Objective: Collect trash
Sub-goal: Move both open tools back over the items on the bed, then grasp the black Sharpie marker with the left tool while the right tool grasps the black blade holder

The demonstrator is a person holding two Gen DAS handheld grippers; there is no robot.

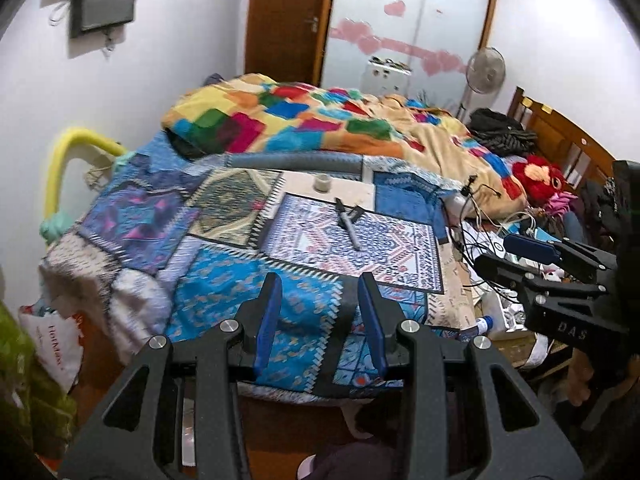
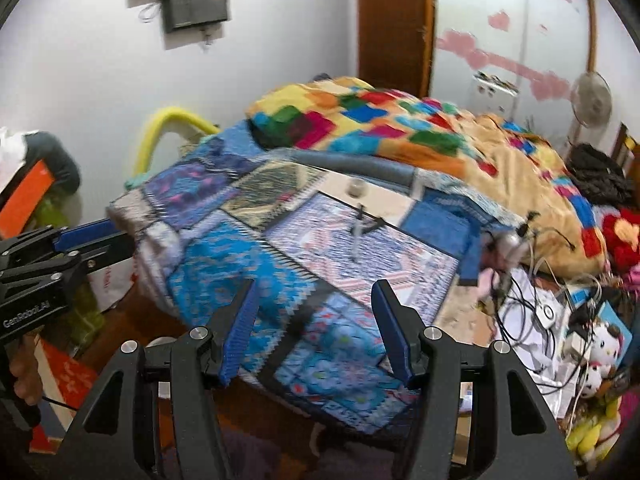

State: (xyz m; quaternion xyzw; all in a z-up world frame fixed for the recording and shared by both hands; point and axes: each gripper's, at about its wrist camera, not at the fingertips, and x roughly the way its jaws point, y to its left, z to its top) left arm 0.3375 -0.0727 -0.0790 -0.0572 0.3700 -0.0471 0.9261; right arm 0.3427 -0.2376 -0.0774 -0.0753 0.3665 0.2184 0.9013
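Hovering: left gripper (image 1: 320,292) apart | right gripper (image 2: 316,304) apart | pen (image 1: 349,224) blurred on bedspread (image 1: 224,300)

L gripper (image 1: 320,312) fingers apart, empty; R gripper (image 2: 316,320) fingers apart wider, empty, both level

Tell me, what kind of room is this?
Most likely a bedroom: there's a bed under a patchwork quilt, a colourful blanket heaped on it, and a wooden headboard.
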